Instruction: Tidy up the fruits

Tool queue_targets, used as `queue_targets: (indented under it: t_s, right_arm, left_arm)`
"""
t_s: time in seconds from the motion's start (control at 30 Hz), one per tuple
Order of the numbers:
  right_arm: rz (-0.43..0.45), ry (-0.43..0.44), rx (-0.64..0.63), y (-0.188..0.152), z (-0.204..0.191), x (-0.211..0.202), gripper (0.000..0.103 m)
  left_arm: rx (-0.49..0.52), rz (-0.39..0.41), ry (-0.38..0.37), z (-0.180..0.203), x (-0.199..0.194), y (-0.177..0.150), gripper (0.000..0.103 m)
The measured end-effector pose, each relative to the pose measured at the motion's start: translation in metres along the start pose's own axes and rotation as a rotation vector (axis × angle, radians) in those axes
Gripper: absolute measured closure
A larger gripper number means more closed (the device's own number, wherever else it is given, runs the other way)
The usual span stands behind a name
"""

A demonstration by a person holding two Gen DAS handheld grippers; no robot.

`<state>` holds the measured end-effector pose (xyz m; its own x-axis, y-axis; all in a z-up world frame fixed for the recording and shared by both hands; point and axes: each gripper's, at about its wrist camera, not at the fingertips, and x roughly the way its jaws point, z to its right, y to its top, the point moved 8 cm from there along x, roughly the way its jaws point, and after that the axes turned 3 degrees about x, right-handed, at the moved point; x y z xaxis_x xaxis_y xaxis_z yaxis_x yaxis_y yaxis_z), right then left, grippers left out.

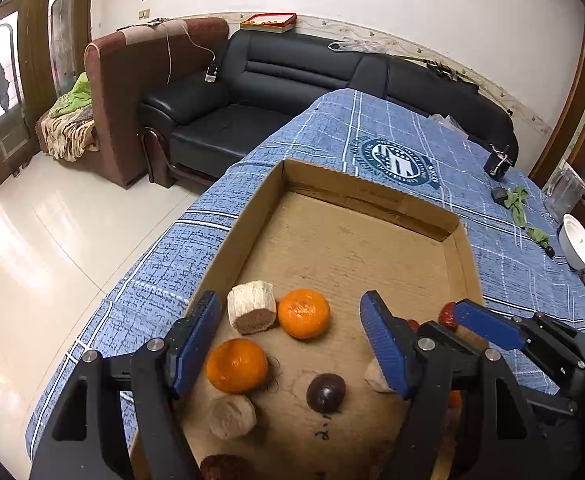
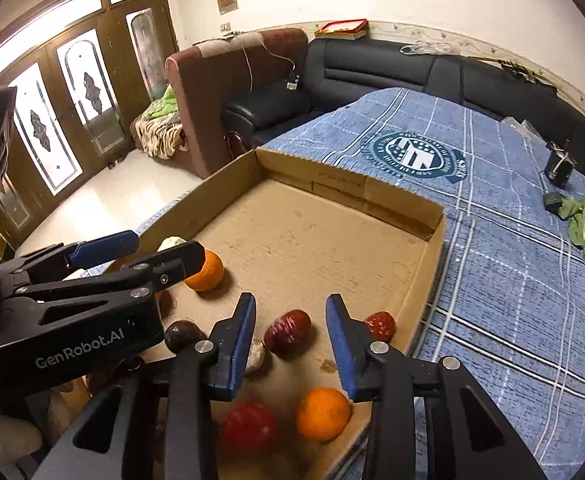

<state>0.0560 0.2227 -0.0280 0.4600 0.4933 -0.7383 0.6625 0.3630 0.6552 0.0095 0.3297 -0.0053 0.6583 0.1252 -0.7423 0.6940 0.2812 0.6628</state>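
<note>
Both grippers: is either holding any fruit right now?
No. The left gripper and right gripper both stand open above the cardboard tray; no pad touches fruit.

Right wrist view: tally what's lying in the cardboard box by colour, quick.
Orange mandarins: 2
Red fruits: 3
Dark round fruit: 1
Pale beige chunks: 2
Total: 8

Shallow open cardboard tray [image 1: 372,196] on cloth-covered worktop [image 1: 512,264]; round orange mandarins [image 1: 303,313], dark plum [image 1: 326,393] and wrinkled red dates [image 2: 287,333] inside, at its near end; black leather sofa [image 1: 284,92] behind.
</note>
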Motion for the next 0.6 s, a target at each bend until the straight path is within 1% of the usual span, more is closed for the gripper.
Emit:
queue_targets:
  t_s: [0.23,0.3,0.6]
  right_arm:
    - [0.038,-0.013,0.035,-0.01,0.012,-0.031,0.056]
    - [0.045,-0.016,0.05,-0.016,0.017,-0.04,0.055]
    - [0.065,-0.046,0.117,-0.052,0.042,-0.076,0.053]
  left_arm:
    - [0.019,0.032,-0.012,0.013,-0.026,-0.006,0.029]
    - [0.028,0.041,-0.02,0.02,-0.034,-0.01,0.027]
    - [0.101,0.048,-0.049,0.062,-0.057,-0.036,0.026]
